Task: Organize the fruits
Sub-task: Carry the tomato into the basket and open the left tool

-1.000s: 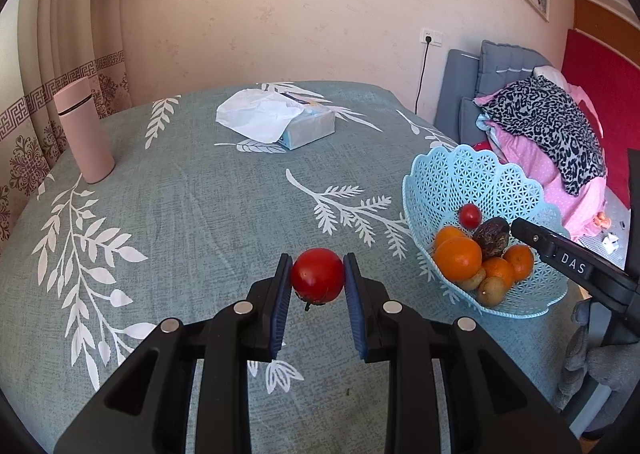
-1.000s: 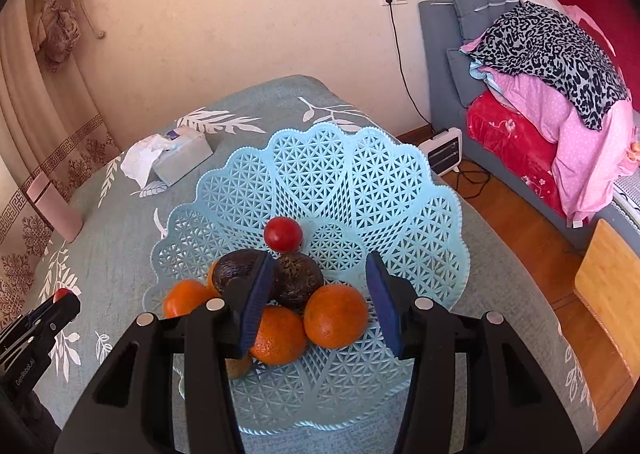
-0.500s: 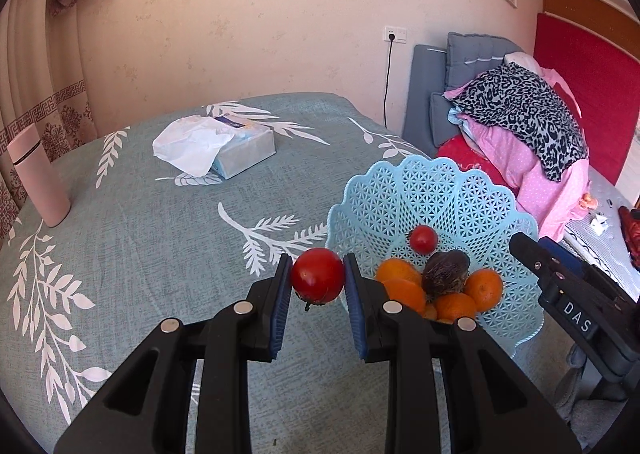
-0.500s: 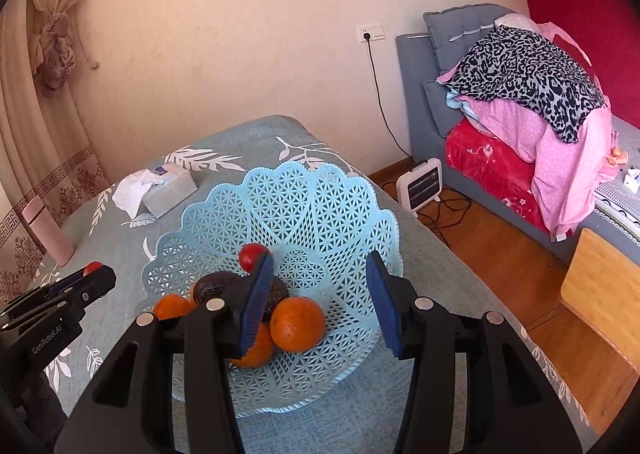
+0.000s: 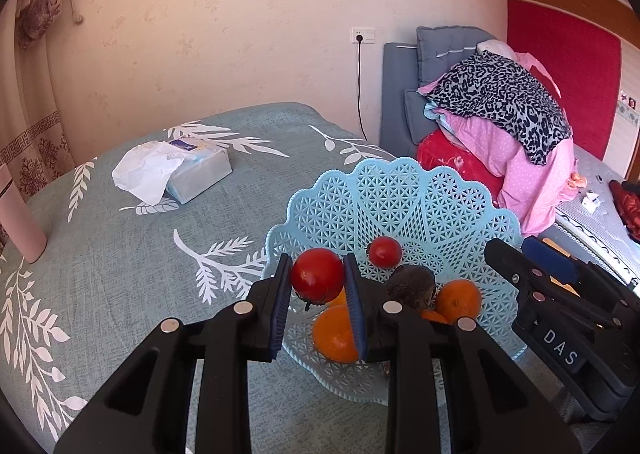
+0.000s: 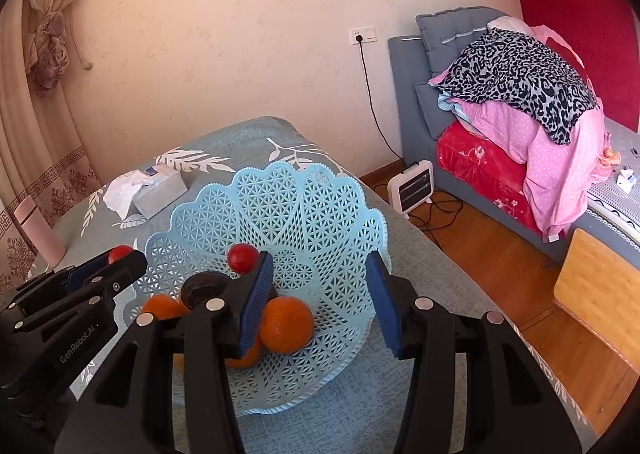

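My left gripper (image 5: 317, 282) is shut on a red tomato (image 5: 317, 274) and holds it above the near left rim of the light blue lattice basket (image 5: 420, 205). The basket holds a smaller red tomato (image 5: 385, 252), several oranges (image 5: 458, 300) and a dark avocado (image 5: 412, 282). In the right wrist view my right gripper (image 6: 318, 302) is open and empty over the basket (image 6: 312, 205), with an orange (image 6: 286, 324) between and below its fingers. The left gripper (image 6: 116, 260) with the tomato shows at the left there.
A tissue box (image 5: 192, 169) lies on the teal leaf-print tablecloth (image 5: 120, 262) at the back. A pink bottle (image 5: 16, 213) stands at the far left edge. A bed with piled clothes (image 6: 520, 93) and a small heater (image 6: 412, 187) are beyond the table's right edge.
My left gripper has carried the tomato rightwards to over the basket's rim. My right gripper has drawn back and risen a little, still open over the basket.
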A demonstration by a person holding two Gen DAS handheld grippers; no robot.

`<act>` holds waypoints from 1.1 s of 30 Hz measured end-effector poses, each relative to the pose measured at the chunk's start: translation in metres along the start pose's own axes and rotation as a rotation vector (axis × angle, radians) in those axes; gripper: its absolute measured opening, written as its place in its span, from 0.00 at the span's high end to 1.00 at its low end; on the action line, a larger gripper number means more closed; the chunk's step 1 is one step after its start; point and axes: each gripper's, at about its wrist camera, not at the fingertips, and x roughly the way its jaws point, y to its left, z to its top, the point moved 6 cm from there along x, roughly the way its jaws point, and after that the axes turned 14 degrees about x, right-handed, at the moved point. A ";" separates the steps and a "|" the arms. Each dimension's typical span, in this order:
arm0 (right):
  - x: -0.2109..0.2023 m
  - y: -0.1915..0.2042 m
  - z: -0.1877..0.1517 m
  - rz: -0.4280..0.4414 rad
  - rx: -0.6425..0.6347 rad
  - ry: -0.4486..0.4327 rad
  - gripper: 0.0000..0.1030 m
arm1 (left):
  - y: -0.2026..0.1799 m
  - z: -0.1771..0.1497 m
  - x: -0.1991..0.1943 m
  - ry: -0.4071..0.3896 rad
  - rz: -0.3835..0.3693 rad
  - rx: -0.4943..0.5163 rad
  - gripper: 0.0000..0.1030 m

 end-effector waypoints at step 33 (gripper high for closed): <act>-0.021 -0.004 -0.005 -0.051 0.003 -0.029 0.51 | -0.010 0.008 -0.025 -0.110 -0.079 0.006 0.47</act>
